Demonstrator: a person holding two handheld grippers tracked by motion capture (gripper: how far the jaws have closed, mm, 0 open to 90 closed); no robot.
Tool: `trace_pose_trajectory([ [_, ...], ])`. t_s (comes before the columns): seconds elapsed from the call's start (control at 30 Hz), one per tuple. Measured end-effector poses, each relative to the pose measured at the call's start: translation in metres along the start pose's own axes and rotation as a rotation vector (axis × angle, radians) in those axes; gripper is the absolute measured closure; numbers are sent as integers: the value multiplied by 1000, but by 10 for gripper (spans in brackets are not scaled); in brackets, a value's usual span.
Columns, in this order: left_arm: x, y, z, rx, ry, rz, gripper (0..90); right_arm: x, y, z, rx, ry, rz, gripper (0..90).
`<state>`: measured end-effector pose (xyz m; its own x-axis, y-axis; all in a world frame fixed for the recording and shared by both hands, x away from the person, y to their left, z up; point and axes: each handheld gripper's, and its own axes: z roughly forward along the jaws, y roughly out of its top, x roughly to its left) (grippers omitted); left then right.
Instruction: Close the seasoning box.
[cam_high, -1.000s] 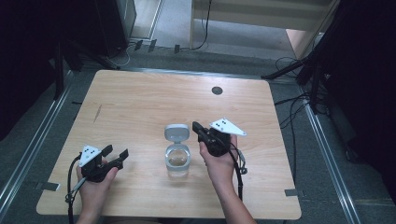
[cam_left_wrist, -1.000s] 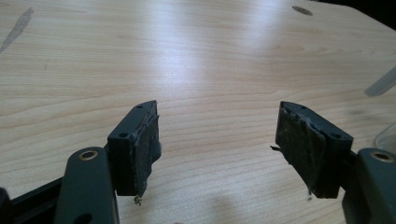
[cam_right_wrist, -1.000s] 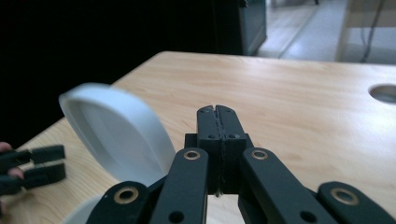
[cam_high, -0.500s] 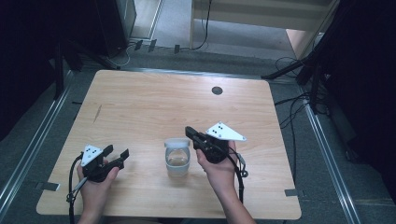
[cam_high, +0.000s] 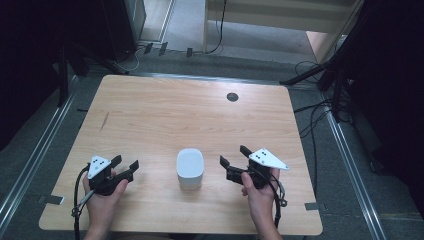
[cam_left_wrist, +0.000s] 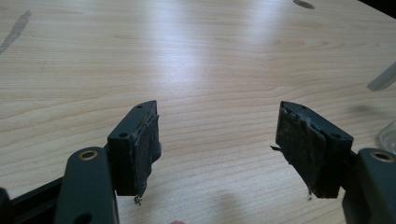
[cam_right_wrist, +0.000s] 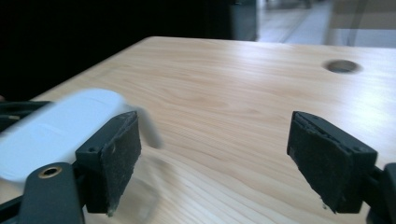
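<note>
Item: clear container with a white rounded-square lid (cam_high: 190, 167), standing upright on the light wooden table (cam_high: 165, 115) near its front edge, between the 2 grippers and apart from both. From the high view the lid hides most of the body, so any contents cannot be told. In the right gripper view the lid (cam_right_wrist: 60, 128) is blurred and partly behind the near jaw. In the left gripper view a sliver of the lid (cam_left_wrist: 384, 78) and a curve of clear wall are cut off at the right edge.

Left gripper (cam_high: 122, 167): black, 2 jaws, grey three-cornered plate on top, held in the person's left hand (cam_high: 102, 197) at the near left of the table. Jaws wide apart, nothing between them; the worn pads (cam_left_wrist: 148, 142) show frayed edges.

Right gripper (cam_high: 234, 156): same make, held in the right hand (cam_high: 257, 192) at the near right, jaws wide apart and empty, just right of the container.

Surroundings: a round dark hole (cam_high: 232, 97) in the far part of the tabletop; a dark streak (cam_high: 104, 121) at the left. Black cables (cam_high: 315, 117) lie on the grey floor to the right.
</note>
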<state>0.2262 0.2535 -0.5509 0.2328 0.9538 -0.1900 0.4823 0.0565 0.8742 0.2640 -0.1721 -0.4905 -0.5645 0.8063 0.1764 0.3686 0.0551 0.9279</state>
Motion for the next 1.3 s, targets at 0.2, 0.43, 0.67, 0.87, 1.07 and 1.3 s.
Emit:
trace_pose_trajectory([
  [0.2,0,0,0,0,-1,0,302,-25,-23,-14,32,-76,1,191],
  [0.43,0,0,0,0,-1,0,302,-59,-43,-39,47,-160,45,208],
  [0.67,0,0,0,2,-2,-1,303,-91,-61,-70,57,-249,73,209],
  [0.87,-1,0,1,4,0,7,304,-110,-71,-91,59,-299,99,215],
  [1.07,-1,0,1,2,3,8,306,-120,-73,-102,37,-307,126,215],
  [1.3,-3,1,3,13,8,20,309,-118,-71,-95,62,-326,127,215],
])
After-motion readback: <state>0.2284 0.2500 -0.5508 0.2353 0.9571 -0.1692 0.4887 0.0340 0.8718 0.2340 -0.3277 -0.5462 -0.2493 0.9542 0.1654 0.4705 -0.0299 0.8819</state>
